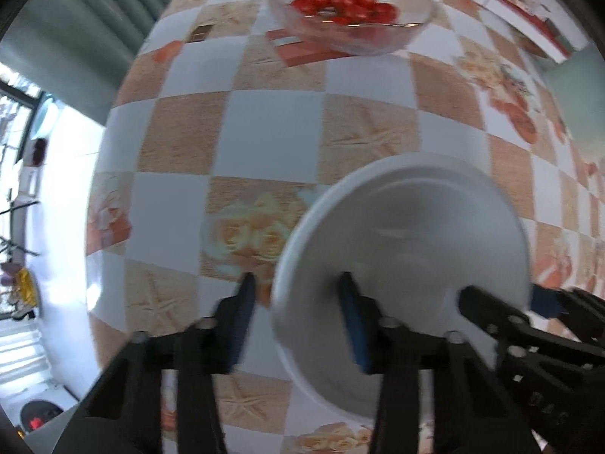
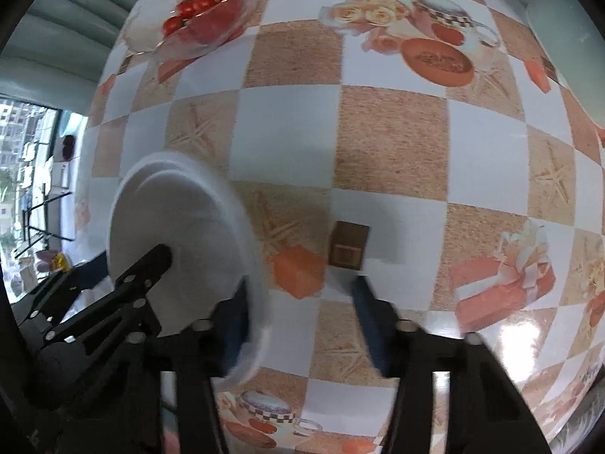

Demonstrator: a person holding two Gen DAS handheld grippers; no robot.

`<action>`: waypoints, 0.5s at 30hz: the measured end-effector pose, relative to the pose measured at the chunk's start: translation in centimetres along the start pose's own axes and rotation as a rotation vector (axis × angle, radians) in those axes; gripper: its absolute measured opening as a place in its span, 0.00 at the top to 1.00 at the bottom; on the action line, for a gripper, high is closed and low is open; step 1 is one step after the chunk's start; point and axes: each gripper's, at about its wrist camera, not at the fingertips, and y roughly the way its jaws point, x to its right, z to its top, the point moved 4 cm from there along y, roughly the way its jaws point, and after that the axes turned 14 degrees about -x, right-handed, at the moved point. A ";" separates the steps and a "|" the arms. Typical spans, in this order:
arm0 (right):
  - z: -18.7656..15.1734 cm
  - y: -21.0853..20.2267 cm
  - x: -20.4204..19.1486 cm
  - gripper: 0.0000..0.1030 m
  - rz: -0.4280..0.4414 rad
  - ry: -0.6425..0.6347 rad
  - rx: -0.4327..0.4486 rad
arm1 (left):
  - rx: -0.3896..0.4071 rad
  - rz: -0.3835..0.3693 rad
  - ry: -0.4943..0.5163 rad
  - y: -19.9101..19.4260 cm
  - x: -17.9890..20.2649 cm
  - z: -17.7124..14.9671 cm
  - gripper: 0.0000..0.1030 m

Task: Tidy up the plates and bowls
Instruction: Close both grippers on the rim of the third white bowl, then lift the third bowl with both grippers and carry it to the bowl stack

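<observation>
Since both grippers point down at one white plate, the relation that matters is rim vs. jaws on each side.

Left wrist view: plate (image 1: 408, 227) sits flat on the table (image 1: 272, 140), well in from the table's left edge and on the near side of a glass bowl (image 1: 348, 11) of tomatoes, which stands toward the far edge, well apart. L gripper (image 1: 296, 278) straddles the plate's left rim: one finger outside on the cloth, the other inside the well. Pic is blurred, but I read these jaws as clenched on that rim. R gripper (image 1: 503, 295) shows at the opposite rim, one finger over the well, one outside it.

Right wrist view: same plate (image 2: 181, 219), now lower left, w/ the tomato bowl (image 2: 204, 11) up near the far left corner of the table (image 2: 393, 143). R gripper (image 2: 300, 283) has its inner finger over the plate's right rim and its outer finger out on the bare cloth, clearly off the rim. So rim is between the jaws but not pinched; they stand released. L gripper (image 2: 130, 261) is seen across the plate at the far rim.

Judgement: plate is round, so no long axis; both hands are equally near, on opposite rims. Next step likely needs the R jaws to pinch their rim before a two-handed lift. Risk: lifting w/ one side loose would tip the plate.
</observation>
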 end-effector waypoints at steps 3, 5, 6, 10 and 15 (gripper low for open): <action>-0.5 0.8 -0.2 0.85 0.031 0.004 -0.037 | -0.002 0.002 0.030 -0.1 0.8 -0.1 0.70; -1.1 0.9 0.0 0.85 0.018 0.000 -0.037 | -0.012 -0.002 0.034 0.0 1.1 -0.4 0.70; -1.5 1.0 0.0 0.85 0.013 -0.006 -0.044 | -0.017 -0.004 0.043 0.2 1.4 -0.8 0.71; -3.0 1.3 1.3 0.85 -0.025 -0.022 -0.064 | -0.031 -0.014 0.075 0.9 3.0 -3.2 0.71; -6.2 2.1 3.6 0.85 -0.027 0.006 -0.094 | -0.039 0.003 0.144 1.7 5.5 -7.0 0.70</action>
